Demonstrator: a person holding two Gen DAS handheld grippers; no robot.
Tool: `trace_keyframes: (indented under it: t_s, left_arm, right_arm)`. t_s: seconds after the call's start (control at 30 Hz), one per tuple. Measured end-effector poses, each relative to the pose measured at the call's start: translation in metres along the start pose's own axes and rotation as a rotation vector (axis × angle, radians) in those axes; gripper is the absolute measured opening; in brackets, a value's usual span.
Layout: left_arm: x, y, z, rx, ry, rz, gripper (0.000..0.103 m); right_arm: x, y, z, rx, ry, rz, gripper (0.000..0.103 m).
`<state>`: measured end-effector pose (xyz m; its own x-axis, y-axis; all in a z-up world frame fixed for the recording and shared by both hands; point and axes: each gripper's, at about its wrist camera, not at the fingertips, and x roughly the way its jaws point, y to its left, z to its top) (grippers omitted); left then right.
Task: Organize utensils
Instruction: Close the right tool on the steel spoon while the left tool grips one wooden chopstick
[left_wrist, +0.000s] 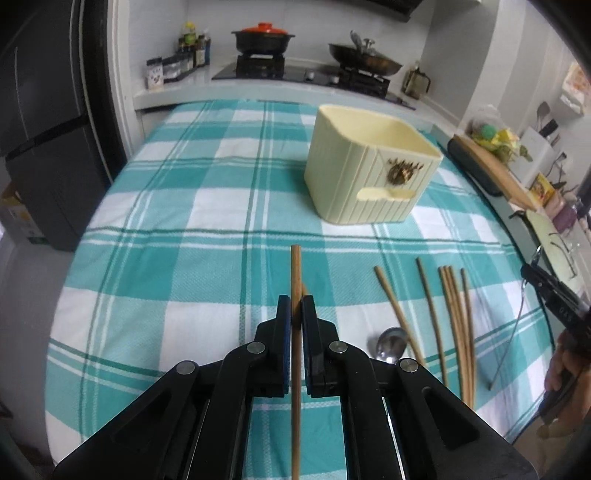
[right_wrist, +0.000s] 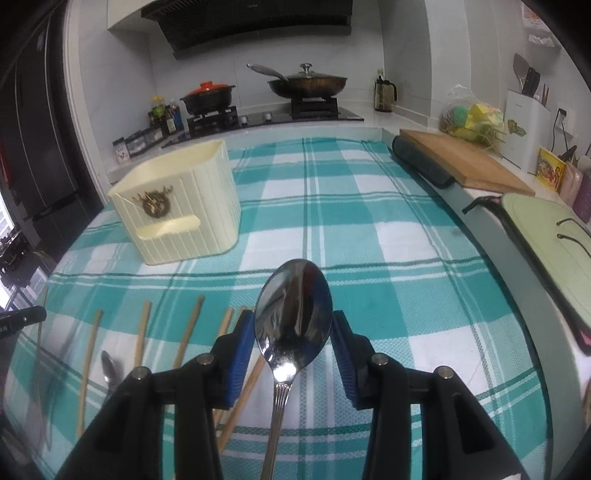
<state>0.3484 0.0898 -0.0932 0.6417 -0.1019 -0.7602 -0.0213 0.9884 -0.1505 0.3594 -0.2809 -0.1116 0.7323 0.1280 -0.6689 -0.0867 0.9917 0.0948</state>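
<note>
My left gripper (left_wrist: 295, 306) is shut on a wooden chopstick (left_wrist: 295, 273) and holds it above the teal checked cloth. A cream utensil holder (left_wrist: 369, 166) stands ahead to the right; it also shows in the right wrist view (right_wrist: 177, 206). Several loose chopsticks (left_wrist: 454, 317) and a metal spoon (left_wrist: 391, 345) lie on the cloth to the right. My right gripper (right_wrist: 294, 325) holds a metal spoon (right_wrist: 293, 325) by its bowl between the blue pads, above the cloth. Loose chopsticks (right_wrist: 142, 336) and a second spoon (right_wrist: 110, 367) lie to its left.
A stove with a red-lidded pot (left_wrist: 263, 37) and a wok (left_wrist: 364, 59) lies beyond the table. A wooden cutting board (right_wrist: 465, 162) and a pale green lid (right_wrist: 550, 240) sit on the right counter. A black fridge (left_wrist: 44, 122) stands at the left.
</note>
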Motion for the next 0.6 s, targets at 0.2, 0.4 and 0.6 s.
trace_keyframes:
  t_s: [0.2,0.4,0.6]
  left_arm:
    - [-0.043,-0.009,0.02,0.022,-0.106,-0.035,0.004]
    - [-0.057,-0.013,0.039,0.014,-0.168,-0.053,0.004]
    - [-0.067,-0.024,0.076,0.028,-0.206,-0.071,0.004]
  right_arm:
    - [-0.056,0.008,0.014,-0.038,-0.125,0.024,0.042]
    - [-0.076,0.015,0.033,-0.05,-0.212,0.018,0.042]
    - [-0.073,0.022,0.062,-0.077,-0.237,0.025,0.042]
